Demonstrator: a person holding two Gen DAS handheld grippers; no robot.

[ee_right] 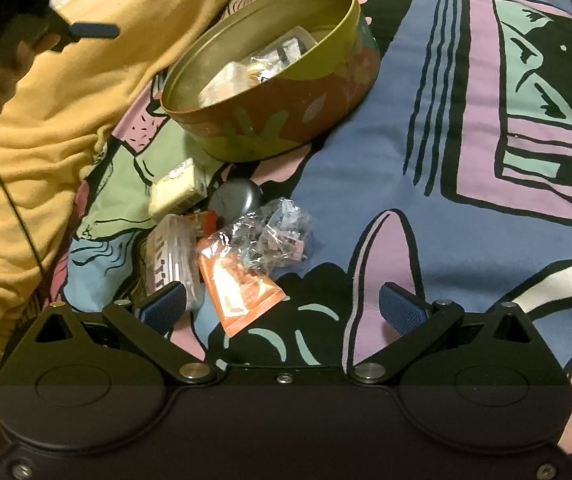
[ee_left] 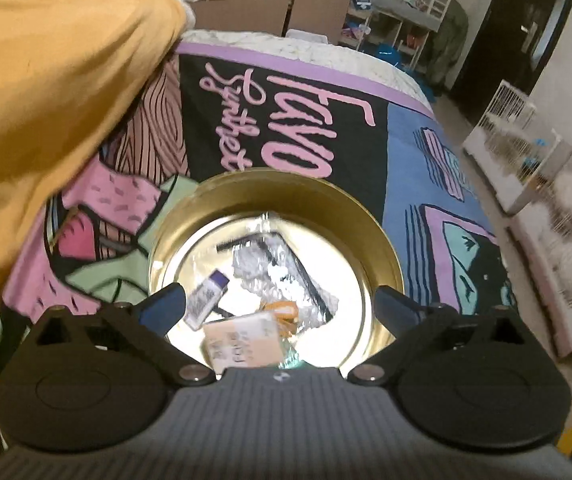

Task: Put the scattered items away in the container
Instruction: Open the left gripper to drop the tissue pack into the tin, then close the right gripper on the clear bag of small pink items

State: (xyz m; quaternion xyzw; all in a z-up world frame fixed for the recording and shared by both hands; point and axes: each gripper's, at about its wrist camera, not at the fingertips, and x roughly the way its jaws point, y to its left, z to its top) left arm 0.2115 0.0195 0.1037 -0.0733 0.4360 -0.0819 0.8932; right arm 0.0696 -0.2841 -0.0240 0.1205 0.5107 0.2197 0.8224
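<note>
The round tin (ee_right: 286, 92) is being seen on the patterned bedspread (ee_right: 465, 140), at the far side of the right wrist view, and its gold inside (ee_left: 381, 240) is being looked into from above by the left wrist camera. Inside it a crinkled silver packet (ee_left: 278, 276), a small bottle with a purple cap (ee_left: 206, 300), a pale card with writing (ee_left: 242, 344) and something orange (ee_left: 282, 314) are lying together on the shiny bottom. Just near the tin, on the bedspread, the scattered items are lying in a loose heap: a cream-coloured box (ee_right: 178, 192), a dark round case (ee_right: 234, 197), a crumpled clear plastic bag (ee_right: 274, 236), an orange sachet (ee_right: 240, 292) and a white packet with dark marks (ee_right: 172, 260). The left gripper (ee_left: 282, 304) is being held over the open tin with its fingers spread wide and nothing between them. The right gripper (ee_right: 282, 304) is being held low over the near edge of the heap, its fingers also spread, with the orange sachet lying between them but not being pinched. A yellow cloth (ee_right: 46, 128) is lying bunched at the left of the tin and the heap. Shelves (ee_left: 401, 28) and a white wire cage (ee_left: 525, 148) are standing far at the right of the room.
</note>
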